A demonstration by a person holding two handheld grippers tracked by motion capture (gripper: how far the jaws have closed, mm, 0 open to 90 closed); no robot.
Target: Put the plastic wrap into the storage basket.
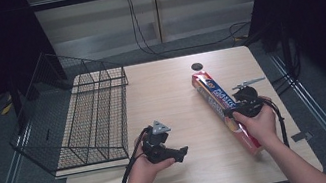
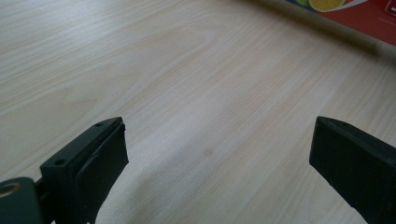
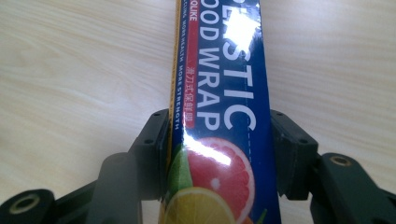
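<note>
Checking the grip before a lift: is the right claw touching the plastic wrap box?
Touching. In the right gripper view, both black jaws of the right claw press flat against the two long sides of the plastic wrap box, with no gap on either side.

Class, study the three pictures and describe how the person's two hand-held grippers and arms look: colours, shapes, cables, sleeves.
Both tools are black. The left gripper carries a grey three-cornered plate on top, and a black cable trails from it. The right gripper has a black cable looping beside the wrist. Up close, each has two blocky black jaws with small screw holes. The forearms are bare; no sleeves show.
</note>
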